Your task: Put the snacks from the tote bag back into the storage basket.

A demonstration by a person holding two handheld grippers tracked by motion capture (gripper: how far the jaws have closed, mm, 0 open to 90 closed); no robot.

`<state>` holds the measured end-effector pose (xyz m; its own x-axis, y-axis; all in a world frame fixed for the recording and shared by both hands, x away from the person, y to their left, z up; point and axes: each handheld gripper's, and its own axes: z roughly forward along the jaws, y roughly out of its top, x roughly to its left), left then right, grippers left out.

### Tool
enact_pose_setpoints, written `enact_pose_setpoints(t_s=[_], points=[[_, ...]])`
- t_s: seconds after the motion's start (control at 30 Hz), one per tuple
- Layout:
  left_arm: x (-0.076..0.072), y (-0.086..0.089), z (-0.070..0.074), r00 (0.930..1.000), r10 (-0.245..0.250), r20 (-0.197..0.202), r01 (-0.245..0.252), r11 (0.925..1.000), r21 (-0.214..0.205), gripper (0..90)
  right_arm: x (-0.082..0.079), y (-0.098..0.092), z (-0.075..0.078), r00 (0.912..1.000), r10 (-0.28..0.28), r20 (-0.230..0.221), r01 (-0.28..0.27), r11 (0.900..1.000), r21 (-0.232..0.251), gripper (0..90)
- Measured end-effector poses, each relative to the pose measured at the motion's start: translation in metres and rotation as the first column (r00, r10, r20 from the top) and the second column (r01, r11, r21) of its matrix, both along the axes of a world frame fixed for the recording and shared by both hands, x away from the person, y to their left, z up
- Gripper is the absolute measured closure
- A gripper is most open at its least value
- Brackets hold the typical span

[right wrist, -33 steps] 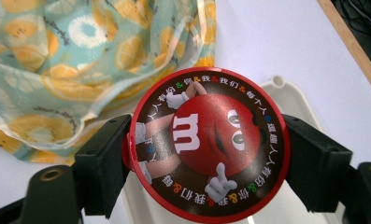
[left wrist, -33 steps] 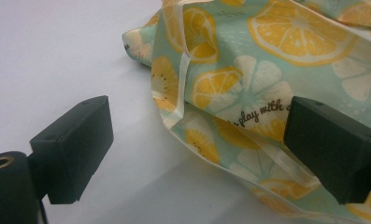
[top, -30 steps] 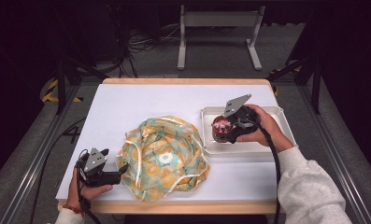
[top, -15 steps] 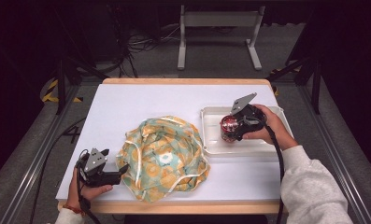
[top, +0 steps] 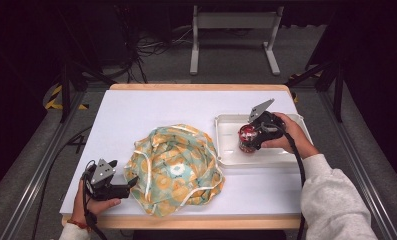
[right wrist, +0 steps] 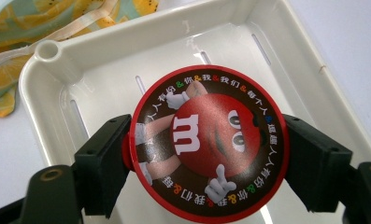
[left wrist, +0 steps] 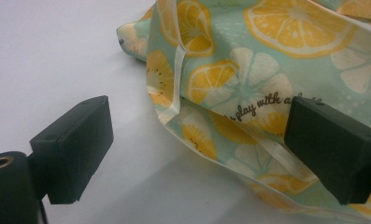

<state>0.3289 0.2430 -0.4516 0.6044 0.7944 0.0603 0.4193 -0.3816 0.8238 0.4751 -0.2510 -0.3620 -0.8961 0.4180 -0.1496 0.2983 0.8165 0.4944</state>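
Right gripper view: the right gripper (right wrist: 206, 156) clamps a red M&M's candy tub (right wrist: 207, 144) by its sides, over the white slotted tray (right wrist: 57, 100). In the high view, the left gripper (top: 117, 186) rests on the white table (top: 151, 107), jaws spread wide and empty, at the edge of the lemon-print cloth bag (top: 173, 167).

bare table (top: 151, 107) beyond cloth bag (top: 175, 170), tray (top: 226, 150) adjacent
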Motion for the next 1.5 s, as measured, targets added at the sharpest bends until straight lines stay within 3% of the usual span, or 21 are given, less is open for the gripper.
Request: enact_pose_setpoints(t_s=[0.5,0.67,0.73,0.87,1.0,1.33,1.5], points=[[0.0,0.0,-0.001,1.0,-0.001,-0.007,0.001,1.0,0.009,8.8,0.004,0.0,-0.008,0.9992,0.013,-0.039,-0.014,0.9994,-0.032,23.3],[0.0,-0.001,-0.001,1.0,-0.005,-0.008,0.005,0.9999,0.013,8.7,-0.001,-0.004,-0.01,0.9999,0.014,0.0,-0.014,0.9996,-0.024,22.0],[0.0,-0.001,-0.001,1.0,-0.006,-0.007,0.006,0.9999,0.015,8.7,-0.003,-0.007,-0.009,0.9996,-0.006,0.029,0.006,0.9998,-0.021,16.3],[0.0,-0.001,-0.001,0.9999,-0.007,-0.008,0.007,0.9998,0.021,8.7,-0.005,-0.019,-0.006,0.9992,-0.032,0.025,0.031,0.9986,0.044,14.9],[0.0,-0.002,-0.001,0.9999,-0.012,-0.011,0.012,0.9997,0.019,8.7,-0.006,-0.026,-0.007,0.9978,-0.062,0.025,0.061,0.9969,0.049,15.5],[0.0,-0.002,-0.001,0.9998,-0.013,-0.013,0.013,0.9997,0.022,8.6,-0.011,-0.026,-0.004,0.9966,-0.073,0.038,0.07,0.9939,0.085,14.6],[-0.001,-0.001,-0.001,0.9999,-0.011,-0.009,0.011,0.9997,0.022,8.6,-0.016,-0.025,-0.004,0.9947,-0.068,0.077,0.062,0.9953,0.075,18.2]])
